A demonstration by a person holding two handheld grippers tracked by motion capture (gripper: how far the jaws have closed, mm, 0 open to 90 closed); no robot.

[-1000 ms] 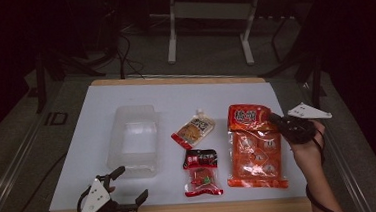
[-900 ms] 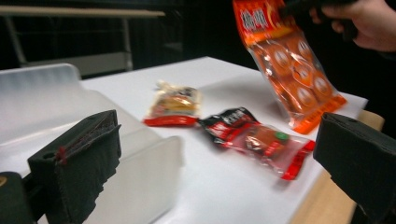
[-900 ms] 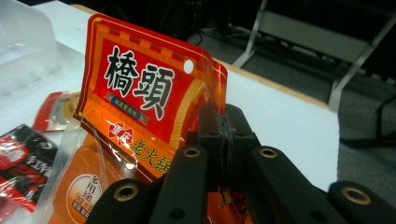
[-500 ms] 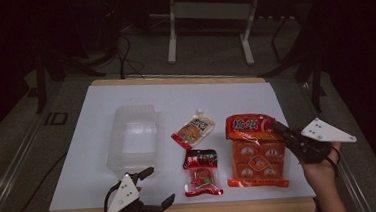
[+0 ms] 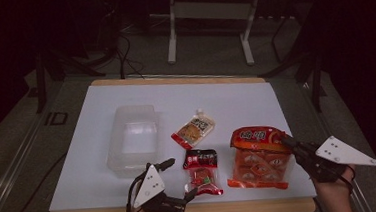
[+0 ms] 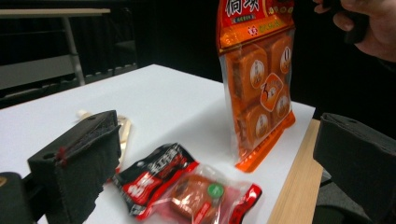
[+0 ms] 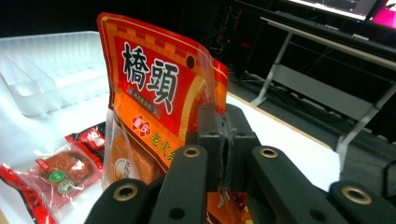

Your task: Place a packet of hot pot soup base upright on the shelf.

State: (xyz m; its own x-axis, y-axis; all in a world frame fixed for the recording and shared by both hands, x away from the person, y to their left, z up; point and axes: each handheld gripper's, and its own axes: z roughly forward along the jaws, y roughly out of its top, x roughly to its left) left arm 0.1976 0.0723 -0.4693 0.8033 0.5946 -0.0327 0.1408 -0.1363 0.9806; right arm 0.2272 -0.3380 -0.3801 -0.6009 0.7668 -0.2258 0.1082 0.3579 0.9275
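Dark room, white table (image 5: 236, 102) with wooden edge, metal stand legs behind it. Right gripper (image 5: 285, 142) at the table's right front, jaws clamped tight on the top corner of the orange snack bag (image 5: 257, 156); in the right gripper view the bag (image 7: 154, 102) hangs upright from the pinch, red header with printed characters. In the left gripper view the same bag (image 6: 259, 88) is lifted, bottom edge touching or just above the table, can't tell which. Left gripper (image 5: 178, 179) at front edge, jaws spread wide, nothing between them, just beside the red-black packet (image 5: 201, 171). Small spouted pouch (image 5: 193, 129) lies mid-table. Clear plastic container (image 5: 133, 137) sits left of the pouch.
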